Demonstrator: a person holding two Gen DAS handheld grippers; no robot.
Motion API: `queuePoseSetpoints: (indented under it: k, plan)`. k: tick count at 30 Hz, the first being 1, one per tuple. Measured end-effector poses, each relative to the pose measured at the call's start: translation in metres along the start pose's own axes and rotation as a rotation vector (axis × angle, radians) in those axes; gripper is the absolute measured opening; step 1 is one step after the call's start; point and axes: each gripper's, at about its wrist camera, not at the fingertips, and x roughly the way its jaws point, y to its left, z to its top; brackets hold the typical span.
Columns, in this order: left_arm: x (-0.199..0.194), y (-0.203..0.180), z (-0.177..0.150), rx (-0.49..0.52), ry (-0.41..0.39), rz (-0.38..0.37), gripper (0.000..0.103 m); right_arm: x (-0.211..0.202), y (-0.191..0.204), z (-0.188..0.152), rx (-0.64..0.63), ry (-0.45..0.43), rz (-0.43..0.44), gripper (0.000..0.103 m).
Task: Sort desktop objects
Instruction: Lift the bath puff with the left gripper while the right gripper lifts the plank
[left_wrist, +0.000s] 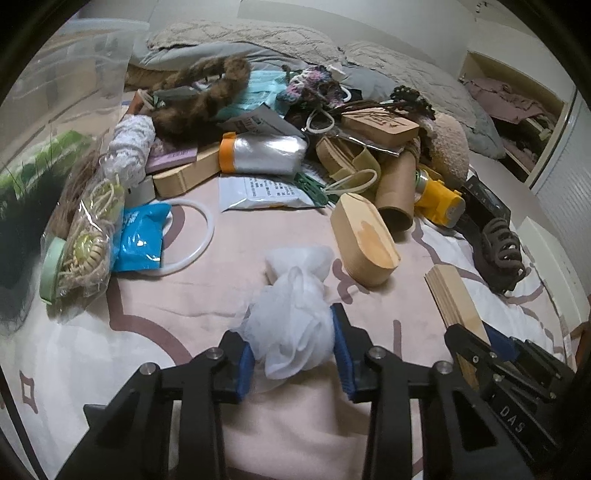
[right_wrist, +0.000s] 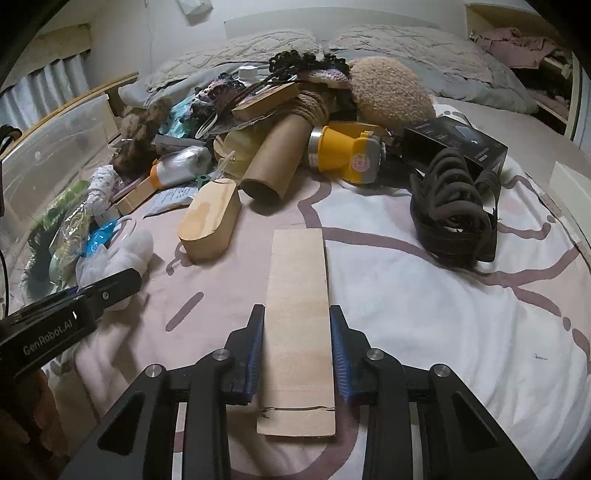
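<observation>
My left gripper is shut on a white mesh bath sponge, which bulges between the blue pads just above the pink bedspread. My right gripper is shut on a flat light wooden board, its pads pressed on the board's long edges. The board also shows in the left wrist view, at the lower right, with the right gripper on it. The left gripper and the sponge show at the left of the right wrist view.
A pile of objects lies across the bed: an oval wooden block, a cardboard tube, a yellow flashlight, a dark hair claw, a blue packet, a white ring. A clear plastic bin stands at the left.
</observation>
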Motion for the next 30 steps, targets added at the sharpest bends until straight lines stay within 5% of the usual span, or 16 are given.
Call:
queuePoseSetpoints:
  k: [14, 30]
  plan:
    - [-0.021, -0.006, -0.005, 0.006, 0.003, 0.005, 0.033, -0.021, -0.003, 0.0, 0.032, -0.031, 0.069, 0.033]
    - [-0.077, -0.018, 0.023, 0.017, -0.103, -0.036, 0.033, -0.077, -0.004, 0.026, 0.074, -0.114, 0.116, 0.033]
